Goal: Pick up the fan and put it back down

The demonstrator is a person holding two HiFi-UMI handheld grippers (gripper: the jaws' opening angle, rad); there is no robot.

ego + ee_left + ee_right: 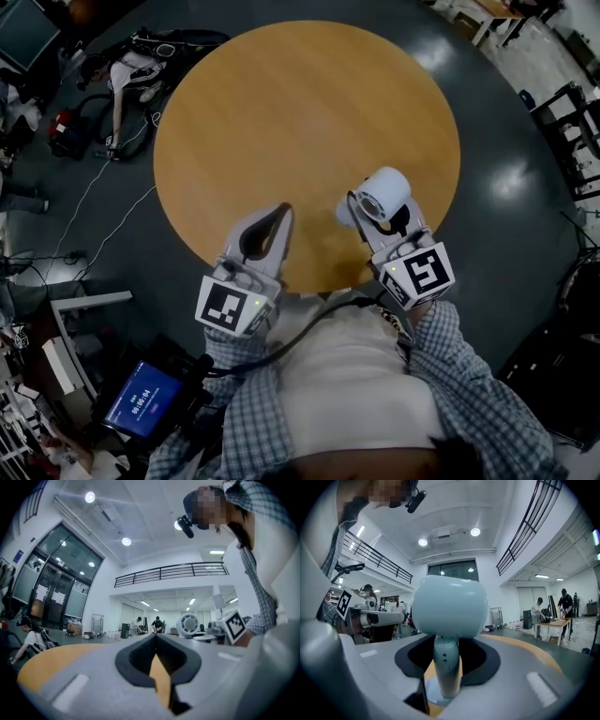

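A small white fan [385, 191] with a round head and a thin stem is in my right gripper [380, 221], over the near right part of the round wooden table [300, 112]. In the right gripper view the jaws are shut on the fan's stem [446, 665], with its pale head [449, 610] upright above them and its disc base just below. My left gripper [284, 212] is beside it to the left, over the table's front edge, shut with nothing in it. The left gripper view shows its tips [156, 637] meeting, and the fan [189, 623] off to the right.
Dark floor surrounds the table. A person with bags [122, 75] and cables are on the floor at the far left. A lit tablet [141, 398] sits low at my left. Desks and racks stand at the right edge. People work at a distant table [562, 606].
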